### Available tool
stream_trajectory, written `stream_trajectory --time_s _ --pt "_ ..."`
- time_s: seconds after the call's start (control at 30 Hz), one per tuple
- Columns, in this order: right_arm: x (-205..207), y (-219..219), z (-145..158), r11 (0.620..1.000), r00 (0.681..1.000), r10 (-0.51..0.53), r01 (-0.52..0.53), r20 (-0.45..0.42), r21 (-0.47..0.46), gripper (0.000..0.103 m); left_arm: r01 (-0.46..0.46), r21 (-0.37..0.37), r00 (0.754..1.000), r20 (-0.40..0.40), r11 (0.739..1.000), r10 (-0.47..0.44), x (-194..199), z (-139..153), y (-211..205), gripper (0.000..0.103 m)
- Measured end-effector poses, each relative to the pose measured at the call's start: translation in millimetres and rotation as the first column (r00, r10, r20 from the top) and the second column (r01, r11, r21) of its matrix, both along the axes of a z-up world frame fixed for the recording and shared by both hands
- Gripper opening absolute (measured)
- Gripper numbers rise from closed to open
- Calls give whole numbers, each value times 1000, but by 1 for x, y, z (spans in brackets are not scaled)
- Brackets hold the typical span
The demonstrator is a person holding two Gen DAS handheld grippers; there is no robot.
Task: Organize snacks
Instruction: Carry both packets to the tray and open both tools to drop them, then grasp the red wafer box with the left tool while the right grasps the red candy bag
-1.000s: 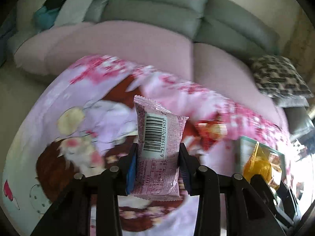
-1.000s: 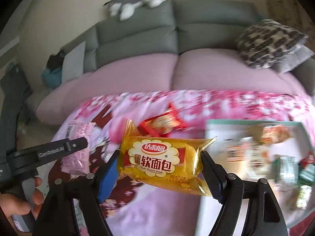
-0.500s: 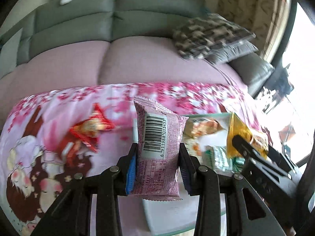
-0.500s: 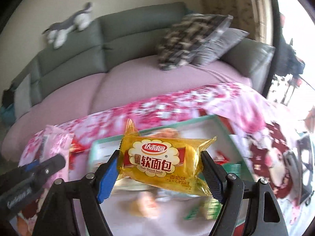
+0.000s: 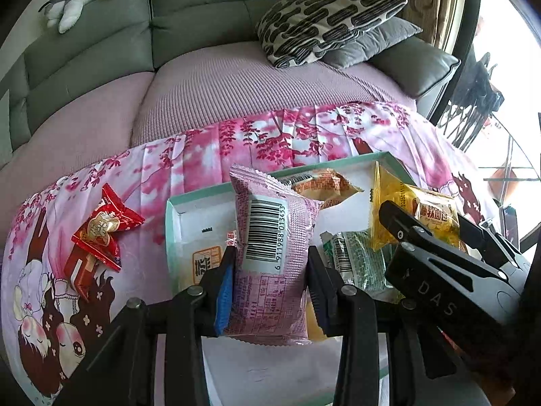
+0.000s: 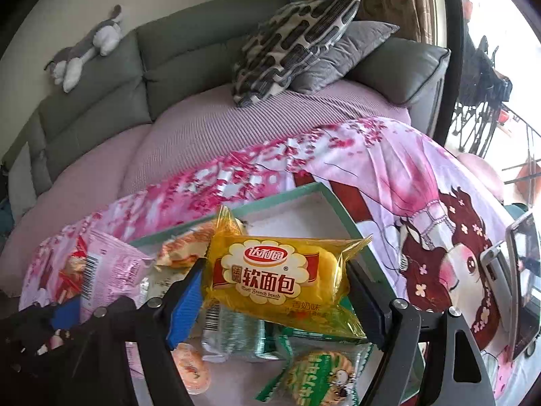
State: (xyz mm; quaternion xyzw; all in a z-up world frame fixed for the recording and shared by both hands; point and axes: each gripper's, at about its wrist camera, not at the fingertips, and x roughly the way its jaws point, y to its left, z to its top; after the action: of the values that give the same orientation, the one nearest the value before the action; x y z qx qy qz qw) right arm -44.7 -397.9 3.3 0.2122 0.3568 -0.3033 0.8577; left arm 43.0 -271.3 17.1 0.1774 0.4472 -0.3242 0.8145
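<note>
My left gripper [image 5: 270, 280] is shut on a pink snack packet [image 5: 270, 237] with a barcode, held upright over the white tray with a teal rim [image 5: 199, 191]. My right gripper [image 6: 274, 294] is shut on a yellow soft-bread packet [image 6: 270, 277], held over the same tray [image 6: 304, 191]. The right gripper and its yellow packet [image 5: 416, 216] also show at the right of the left wrist view. The pink packet [image 6: 101, 277] shows at the left of the right wrist view. The tray holds an orange packet [image 5: 321, 186], a green packet [image 5: 355, 260] and other snacks.
Two red snack packets [image 5: 104, 226] lie on the pink cartoon-print cloth [image 5: 270, 135] left of the tray. A grey sofa with a pink cover and patterned cushions [image 5: 324, 17] stands behind. A phone on a stand [image 6: 520, 270] is at the right.
Both grippers have swung right from over the cloth to over the tray, each still holding its packet. The red packets now lie to the left.
</note>
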Motion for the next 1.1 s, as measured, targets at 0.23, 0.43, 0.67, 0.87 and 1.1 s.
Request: stream_trajectory --time_s 0.23,0.43,0.67,0.87,1.1 --pt "-2 -4 -7 1000 1000 0 0 -12 18 86 -9 9 1000 23 1000 9 0 7 3 61" --pt "-1 0 -4 1000 1000 18 -18 -17 13 92 -45 -8 998 53 999 45 6 23 20 64" --pt "3 6 1 999 999 37 -37 -5 -8 103 -198 -35 977 76 979 201 38 29 64 80" --pt "5 12 7 999 999 40 -40 6 -29 103 -331 -48 940 70 943 333 66 22 104 87" --pt "11 35 30 993 993 87 -81 76 -81 103 -468 -73 882 27 881 471 97 9 157 88"
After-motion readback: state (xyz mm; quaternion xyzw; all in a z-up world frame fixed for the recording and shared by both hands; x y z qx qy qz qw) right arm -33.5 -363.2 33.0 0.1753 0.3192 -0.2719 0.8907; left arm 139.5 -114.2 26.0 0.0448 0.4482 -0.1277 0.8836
